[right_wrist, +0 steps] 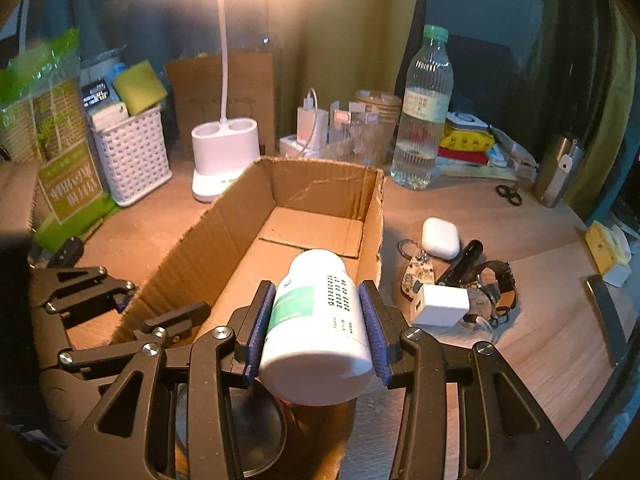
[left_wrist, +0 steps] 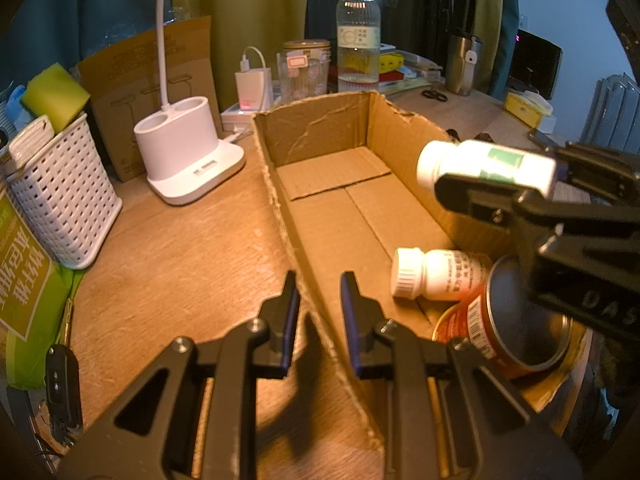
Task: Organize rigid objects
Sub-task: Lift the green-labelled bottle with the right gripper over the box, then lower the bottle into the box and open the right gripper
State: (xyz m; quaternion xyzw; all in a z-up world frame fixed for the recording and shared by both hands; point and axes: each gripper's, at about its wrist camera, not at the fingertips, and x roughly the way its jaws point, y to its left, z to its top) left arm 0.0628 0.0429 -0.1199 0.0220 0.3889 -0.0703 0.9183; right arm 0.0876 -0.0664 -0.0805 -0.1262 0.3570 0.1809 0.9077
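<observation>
Straddling the cardboard box's [left_wrist: 316,208] near wall, the left gripper [left_wrist: 319,320] has its jaws closed on that edge; right of it, the right gripper [right_wrist: 317,330] clamps a white pill bottle [right_wrist: 316,324] above the box, over another bottle [left_wrist: 436,274] and tin [left_wrist: 516,320].

Wood desk [right_wrist: 540,320], lit lamp [right_wrist: 224,148], olive curtain [left_wrist: 248,12] behind.

The right gripper [right_wrist: 318,326] clamps a white green-labelled plastic pill bottle [right_wrist: 318,324] above the open brown cardboard box [right_wrist: 224,220].
</observation>
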